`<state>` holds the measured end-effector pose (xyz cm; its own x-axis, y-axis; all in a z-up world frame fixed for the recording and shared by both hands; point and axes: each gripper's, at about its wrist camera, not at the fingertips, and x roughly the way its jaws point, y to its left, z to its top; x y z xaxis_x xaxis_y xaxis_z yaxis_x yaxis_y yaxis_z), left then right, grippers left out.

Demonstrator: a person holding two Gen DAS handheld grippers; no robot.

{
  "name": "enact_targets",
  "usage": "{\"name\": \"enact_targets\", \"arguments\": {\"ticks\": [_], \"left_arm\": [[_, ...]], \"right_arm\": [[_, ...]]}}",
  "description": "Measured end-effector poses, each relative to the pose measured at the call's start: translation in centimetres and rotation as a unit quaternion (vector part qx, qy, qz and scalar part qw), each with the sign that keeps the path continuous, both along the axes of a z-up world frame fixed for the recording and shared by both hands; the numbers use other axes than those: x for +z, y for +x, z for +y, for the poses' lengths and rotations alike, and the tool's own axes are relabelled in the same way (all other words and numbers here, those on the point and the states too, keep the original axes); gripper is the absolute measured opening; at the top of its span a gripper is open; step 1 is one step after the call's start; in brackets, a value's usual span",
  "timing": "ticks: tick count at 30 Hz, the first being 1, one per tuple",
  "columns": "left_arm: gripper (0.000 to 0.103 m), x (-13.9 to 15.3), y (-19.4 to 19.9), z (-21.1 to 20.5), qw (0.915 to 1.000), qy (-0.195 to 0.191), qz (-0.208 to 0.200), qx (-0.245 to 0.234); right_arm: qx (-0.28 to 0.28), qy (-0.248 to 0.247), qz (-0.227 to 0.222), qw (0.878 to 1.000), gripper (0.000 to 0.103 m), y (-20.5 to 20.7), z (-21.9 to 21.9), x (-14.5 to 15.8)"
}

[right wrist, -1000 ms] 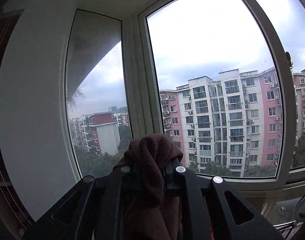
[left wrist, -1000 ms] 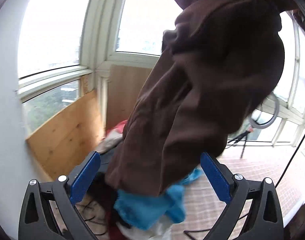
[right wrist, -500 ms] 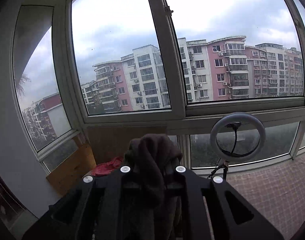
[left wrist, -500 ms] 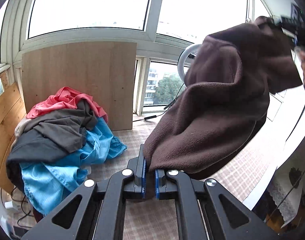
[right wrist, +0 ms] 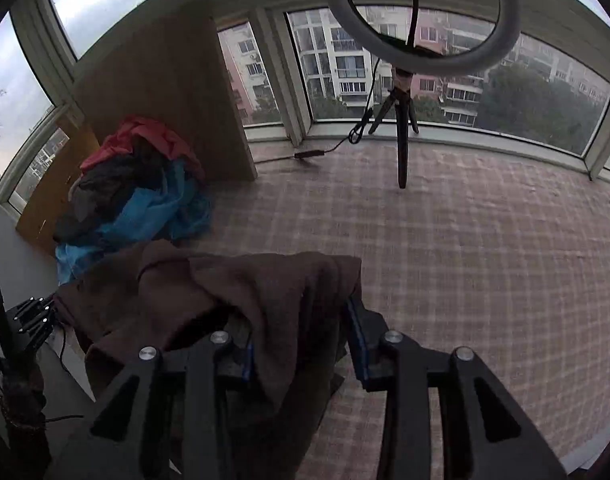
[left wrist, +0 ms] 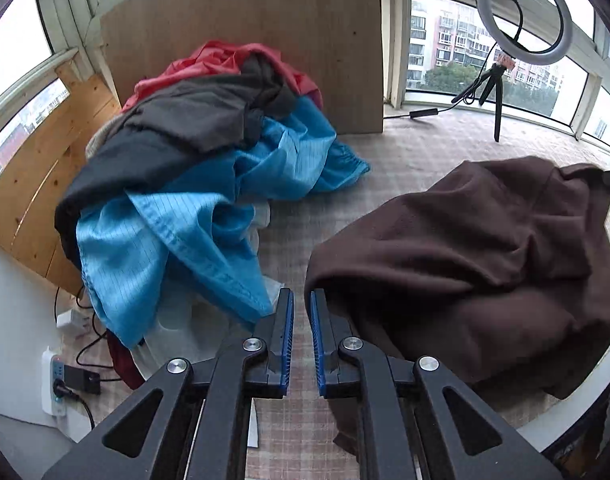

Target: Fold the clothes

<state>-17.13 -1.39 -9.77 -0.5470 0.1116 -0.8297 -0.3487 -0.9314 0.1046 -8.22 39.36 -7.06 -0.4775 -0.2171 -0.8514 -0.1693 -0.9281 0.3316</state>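
Lying brown fleece (left wrist: 485, 264) beside clothes pile (left wrist: 209, 168), seemingly unlabelled.

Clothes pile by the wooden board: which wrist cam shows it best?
Left wrist. The clothes pile is close and large there, with red, grey and blue layers distinct. The right wrist view shows it small, dim and far left, its lower edge cut off by the brown garment.

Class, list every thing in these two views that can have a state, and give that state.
left tool: jaws narrowly parted, nothing between them.
right tool: jaws wide apart, brown garment draped across them.
brown garment: crumpled, unfolded, on the plaid surface.
clothes pile: heaped, unfolded.
ring light: upright on its tripod, looks unlit.
power strip: plug inserted.
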Motion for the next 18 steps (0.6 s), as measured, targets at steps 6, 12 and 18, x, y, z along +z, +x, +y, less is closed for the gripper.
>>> {"name": "enact_targets", "arguments": {"ticks": [6, 12, 18], "left_arm": [[0.021, -0.6, 1.7, -2.3, 0.9994, 0.009, -0.020, -0.026], [0.052, -1.1, -1.3, 5.4, 0.9904, -0.020, 0.004, -0.137], [0.052, -6.5, -6.7, 14.2, 0.9731, -0.033, -0.051, -0.222]], "right_arm": [[-0.016, -0.035, 0.019, 0.999, 0.036, 6.0, 2.2, -5.1], [0.016, -0.002, -0.011, 1.000, 0.048, 6.1, -2.2, -7.3], [0.044, 0.037, -0.051, 0.997, 0.055, 3.0, -6.6, -10.0]]}}
